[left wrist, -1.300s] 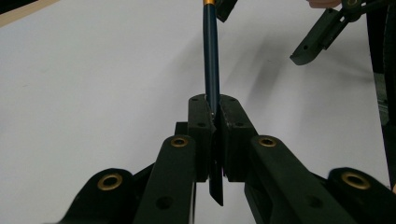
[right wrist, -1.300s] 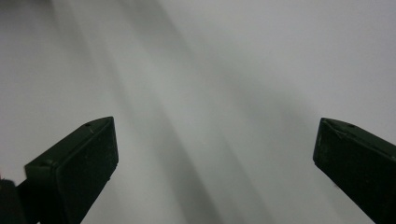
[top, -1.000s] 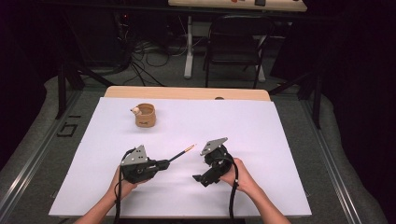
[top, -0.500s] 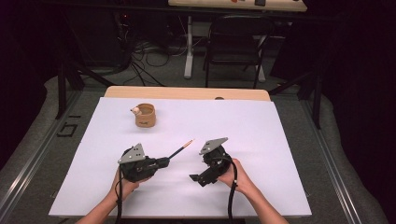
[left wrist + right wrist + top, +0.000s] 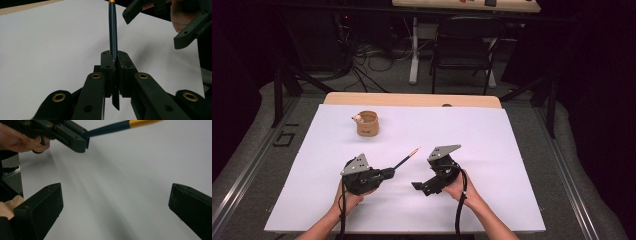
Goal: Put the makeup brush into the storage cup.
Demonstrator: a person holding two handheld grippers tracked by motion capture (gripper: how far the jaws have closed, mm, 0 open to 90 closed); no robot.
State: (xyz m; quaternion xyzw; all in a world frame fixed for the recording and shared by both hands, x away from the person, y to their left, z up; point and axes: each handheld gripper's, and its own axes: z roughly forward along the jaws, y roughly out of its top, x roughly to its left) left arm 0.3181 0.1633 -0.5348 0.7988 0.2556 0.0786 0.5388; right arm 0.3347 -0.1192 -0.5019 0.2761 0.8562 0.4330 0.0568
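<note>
The left claw [image 5: 388, 173] is pinched tight on a dark blue paintbrush [image 5: 407, 157], gripping it low on the handle. In the high view the brush sticks out from the jaws up and to the right, off the surface, its gold ferrule and tip ending near the grey plate of the other tool. The left gripper view looks straight along it: the 2 black jaws are pressed against the thin handle [image 5: 113, 37], a short dark stub of it showing below the pads, and the gold band sits at the very top edge.

The right claw [image 5: 418, 186] is spread wide with nothing between its jaws. It rests low over the white sheet [image 5: 512, 165] that covers the worktop, pointing left toward the other hand. In the right gripper view its 2 pads stand far apart at either side, and beyond them the left claw [image 5: 83, 143] holds the brush [image 5: 120, 126] across the top of the frame.

Both hands sit near the front edge of the worktop, close to each other but apart. Further back on the left stands a small tan cup [image 5: 367, 123] with something pale at its rim, well apart from both tools.
</note>
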